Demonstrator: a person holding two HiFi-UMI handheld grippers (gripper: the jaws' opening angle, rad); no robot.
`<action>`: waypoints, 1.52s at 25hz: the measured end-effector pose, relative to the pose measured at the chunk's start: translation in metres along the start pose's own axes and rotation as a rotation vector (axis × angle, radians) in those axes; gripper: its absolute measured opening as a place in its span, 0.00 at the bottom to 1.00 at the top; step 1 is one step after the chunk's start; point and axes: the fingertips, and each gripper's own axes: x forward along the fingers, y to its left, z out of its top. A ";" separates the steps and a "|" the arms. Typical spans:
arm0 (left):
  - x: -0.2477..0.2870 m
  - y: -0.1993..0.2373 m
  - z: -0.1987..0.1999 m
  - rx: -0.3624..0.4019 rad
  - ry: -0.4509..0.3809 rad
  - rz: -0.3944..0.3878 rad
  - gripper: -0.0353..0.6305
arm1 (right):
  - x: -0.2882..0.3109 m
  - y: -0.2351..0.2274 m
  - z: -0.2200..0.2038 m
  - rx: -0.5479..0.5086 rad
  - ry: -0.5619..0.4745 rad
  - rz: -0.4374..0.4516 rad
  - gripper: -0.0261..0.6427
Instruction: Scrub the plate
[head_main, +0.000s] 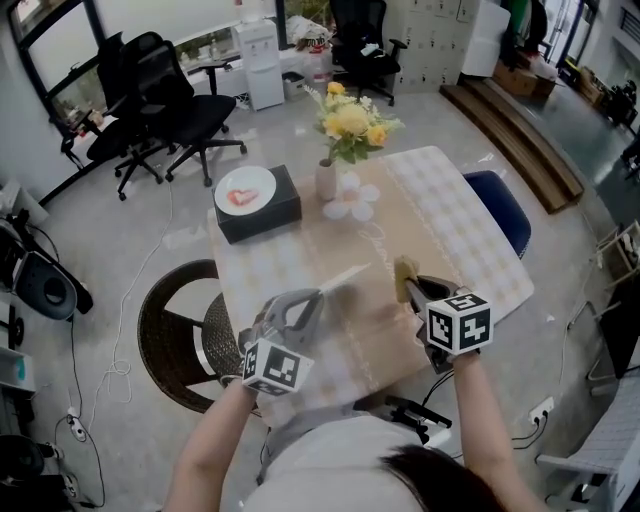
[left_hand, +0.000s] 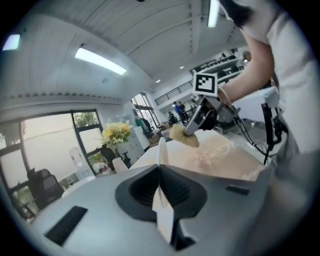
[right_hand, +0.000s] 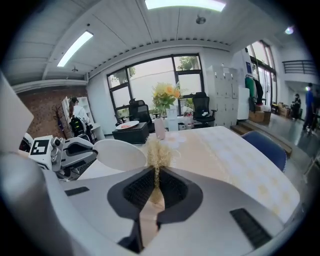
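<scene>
Left gripper (head_main: 306, 304): jaws pressed on the rim of a white plate (head_main: 338, 281), pinched thin between the pads. From its own view the plate runs edge-on straight out from the jaws. Head view shows it lifted off the tabletop (head_main: 470, 240), tilted, over the near edge towards the left near corner (blurred there).

Right gripper (head_main: 411, 287): jaws clamped on a yellowish scrubber (head_main: 404, 268), tuft standing out past the tips. Scrubber sits just right of the plate's far rim, at about the same height; head view shows a narrow gap between them. Right gripper view has the plate's face turned towards it, just left of the tuft.

Farther out: black box (head_main: 262, 212) at the far left corner with a second plate (head_main: 245, 190) on it, red smear in its middle. Vase (head_main: 326, 180) of yellow flowers (head_main: 351, 122) just beside the box.
</scene>
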 end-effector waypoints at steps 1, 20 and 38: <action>0.000 0.002 -0.002 -0.047 -0.007 -0.001 0.08 | 0.000 0.001 0.000 0.001 -0.004 0.000 0.09; 0.003 0.008 -0.021 -0.866 -0.092 0.036 0.08 | -0.013 0.014 0.009 0.103 -0.151 -0.121 0.09; 0.012 -0.011 -0.062 -1.367 -0.125 0.004 0.08 | 0.012 0.039 -0.017 0.081 -0.237 -0.058 0.09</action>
